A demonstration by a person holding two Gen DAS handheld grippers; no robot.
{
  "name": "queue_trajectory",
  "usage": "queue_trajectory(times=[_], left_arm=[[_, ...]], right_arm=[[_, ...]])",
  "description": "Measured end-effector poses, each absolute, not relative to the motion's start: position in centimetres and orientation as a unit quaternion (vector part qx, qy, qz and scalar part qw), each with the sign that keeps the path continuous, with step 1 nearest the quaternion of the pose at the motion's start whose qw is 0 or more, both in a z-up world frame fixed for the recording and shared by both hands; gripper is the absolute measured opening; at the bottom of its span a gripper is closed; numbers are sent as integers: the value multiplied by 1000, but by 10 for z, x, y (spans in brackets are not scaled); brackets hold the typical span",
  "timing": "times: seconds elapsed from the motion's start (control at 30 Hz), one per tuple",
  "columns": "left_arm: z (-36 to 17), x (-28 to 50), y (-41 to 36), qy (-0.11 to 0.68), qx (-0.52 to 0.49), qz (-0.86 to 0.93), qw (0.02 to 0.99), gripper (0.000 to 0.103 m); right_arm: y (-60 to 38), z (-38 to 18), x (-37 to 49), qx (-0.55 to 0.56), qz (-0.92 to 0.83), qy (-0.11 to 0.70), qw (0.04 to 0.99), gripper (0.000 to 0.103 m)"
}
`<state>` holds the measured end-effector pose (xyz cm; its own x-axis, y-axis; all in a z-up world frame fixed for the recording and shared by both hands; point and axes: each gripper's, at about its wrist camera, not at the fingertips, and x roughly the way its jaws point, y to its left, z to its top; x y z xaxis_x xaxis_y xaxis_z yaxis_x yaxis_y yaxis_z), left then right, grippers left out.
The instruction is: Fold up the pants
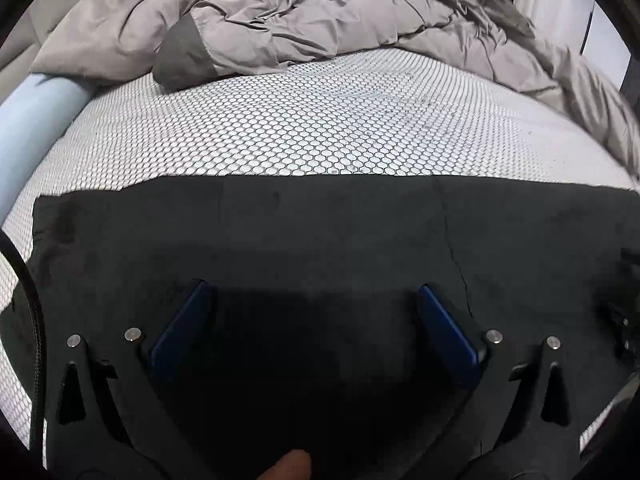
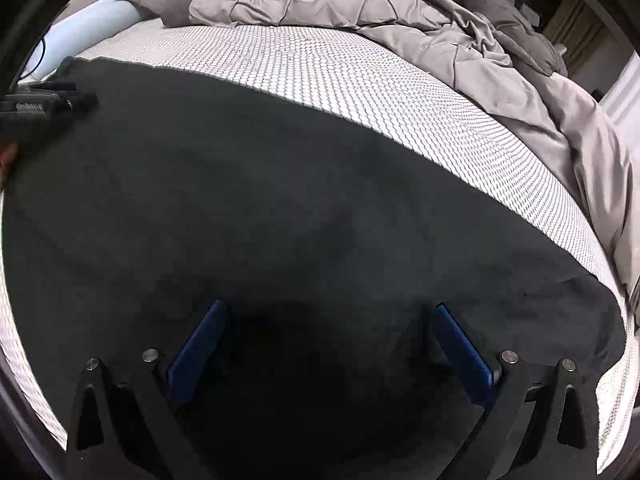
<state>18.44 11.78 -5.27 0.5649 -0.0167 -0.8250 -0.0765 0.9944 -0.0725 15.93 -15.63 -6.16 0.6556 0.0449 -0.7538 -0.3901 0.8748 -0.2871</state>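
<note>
Dark grey pants (image 1: 320, 232) lie flat on the honeycomb-patterned mattress (image 1: 300, 132), folded into a wide band with a straight far edge. My left gripper (image 1: 316, 292) hovers over their near part, open, with blue pads (image 1: 184, 328) spread wide and nothing between them. In the right wrist view the same pants (image 2: 260, 184) fill the lower frame. My right gripper (image 2: 330, 312) is open above the cloth, its blue pads (image 2: 460, 344) apart. The left gripper body (image 2: 44, 104) shows at the far left edge of that view. The pants' right end (image 2: 592, 300) is rounded.
A rumpled grey duvet (image 1: 320, 20) is heaped along the far side and right of the bed (image 2: 560, 120). A pale blue roll (image 1: 36, 120) lies at the left edge. A black cable (image 1: 32, 320) hangs at the left. Bare mattress (image 2: 320, 64) lies beyond the pants.
</note>
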Motion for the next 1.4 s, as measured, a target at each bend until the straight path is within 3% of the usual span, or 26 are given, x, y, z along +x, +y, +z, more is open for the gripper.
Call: queue_trajectory(times=[0.13,0.27,0.43,0.53,0.8,1.17,1.3,1.4], left_arm=[[-41,176,89,456,-30,2,890,102],[-27,166,12,440,-15,-121,890,102],[-45,168,-58,475,22,-184,860,102],[-56,158,-65,472,70,-176,861,103],[-55,150,-31,467,44,-116,875,103],[-28,140,-57,434,-65,-225,870,102],[-47,142,-74,462,-26,-210,861,102],[-52,138,-82,463,-2,-200,864,102]], right_arm=[[-204,-51,167,-172,48,407,896,103],[-220,-38,153,-121,62,394,909,103],[-183,-52,141,-189,108,388,896,103],[-188,-56,146,-200,106,390,893,103],[-301,-53,153,-167,-98,386,902,103],[-397,-27,106,118,-41,351,928,103],[-404,-46,69,220,0,363,905,103],[-392,-59,91,217,-1,393,894,103]])
